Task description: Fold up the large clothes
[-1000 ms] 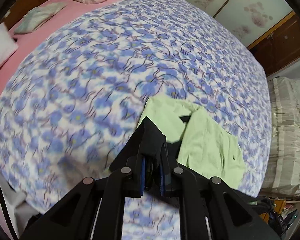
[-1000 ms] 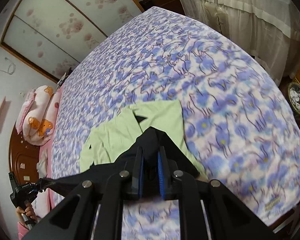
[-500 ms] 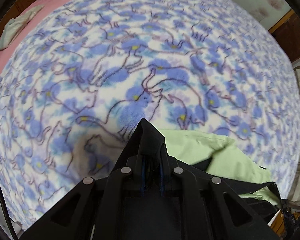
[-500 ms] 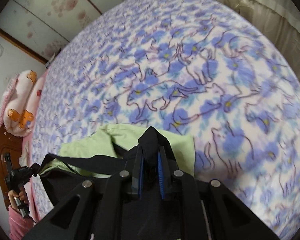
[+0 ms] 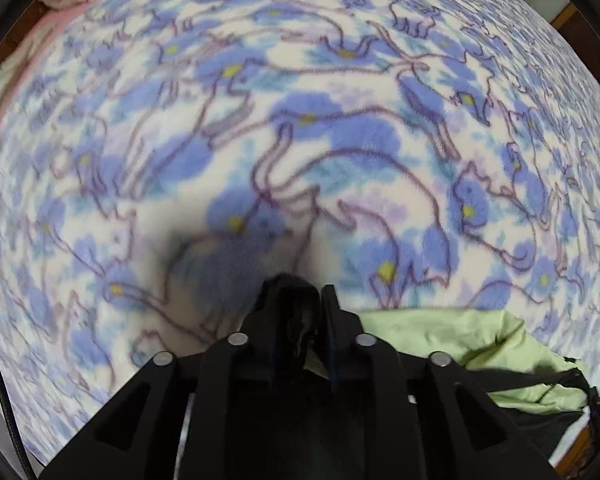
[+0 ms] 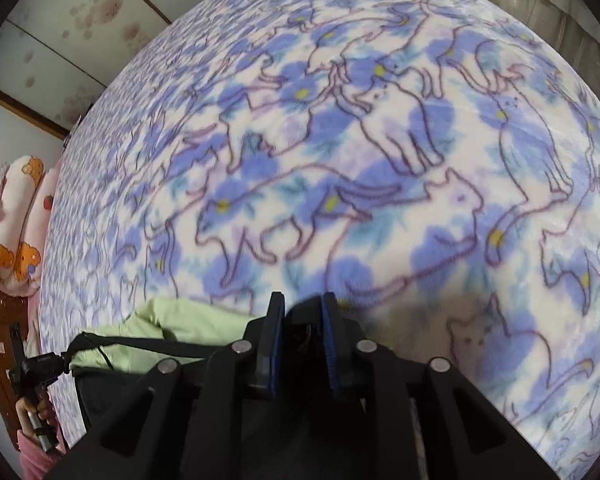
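Two hand-held grippers, ours: left [image 5: 296, 292] and right [image 6: 302, 304] | jaws narrow, opening, black cloth [image 5: 296, 320] between each | green garment [image 5: 480, 344] beside them on the bed [image 5: 340, 140]

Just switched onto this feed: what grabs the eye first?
The blanket, blue flowers and outlined cats, fills both views. Low in each, a black garment sits between each gripper's fingers as both sets open, over a pale green garment on the bed. A cartoon-bear pillow lies far left in the right view.
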Available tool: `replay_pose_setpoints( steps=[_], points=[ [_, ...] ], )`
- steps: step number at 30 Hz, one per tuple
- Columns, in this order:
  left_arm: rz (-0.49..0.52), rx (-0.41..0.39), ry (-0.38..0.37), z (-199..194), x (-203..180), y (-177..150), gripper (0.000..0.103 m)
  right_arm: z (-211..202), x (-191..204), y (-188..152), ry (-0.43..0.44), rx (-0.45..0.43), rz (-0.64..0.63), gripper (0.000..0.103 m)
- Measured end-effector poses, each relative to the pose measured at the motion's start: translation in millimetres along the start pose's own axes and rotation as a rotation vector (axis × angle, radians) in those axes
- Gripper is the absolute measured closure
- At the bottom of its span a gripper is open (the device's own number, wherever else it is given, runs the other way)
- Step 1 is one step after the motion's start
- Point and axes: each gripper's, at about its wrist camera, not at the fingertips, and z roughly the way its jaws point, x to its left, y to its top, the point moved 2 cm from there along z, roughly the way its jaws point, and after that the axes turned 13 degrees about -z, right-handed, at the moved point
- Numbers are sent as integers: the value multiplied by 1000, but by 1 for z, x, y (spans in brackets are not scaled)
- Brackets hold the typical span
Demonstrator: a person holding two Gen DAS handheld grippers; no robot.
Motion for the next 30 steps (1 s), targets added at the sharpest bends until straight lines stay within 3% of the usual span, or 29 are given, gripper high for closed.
replay_pose_setpoints(
  steps=[4, 9, 13, 17, 24, 30],
  points=[
    [5, -37, -40, -8, -5, 2, 65, 1, 6, 5, -37, -7, -67, 81],
    [17, -73, -63, -31, -6, -1, 61, -20, 10, 11, -63, -24, -114, 80],
    [41, -130, -105, -77, -2, -9, 50, -52, 21, 8, -67, -54, -154, 69],
    [97, -222, -154, -126, 2, -25, 36, -85, 34, -1, -56, -117, -173, 67],
    [159, -278, -293, -186, 11, -78, 27, -127, 63, -28, 33, -188, -172, 67],
    [229, -288, -322, -204, 13, -136, 26, -135, 99, -71, 93, -151, -233, 67]
  ],
)
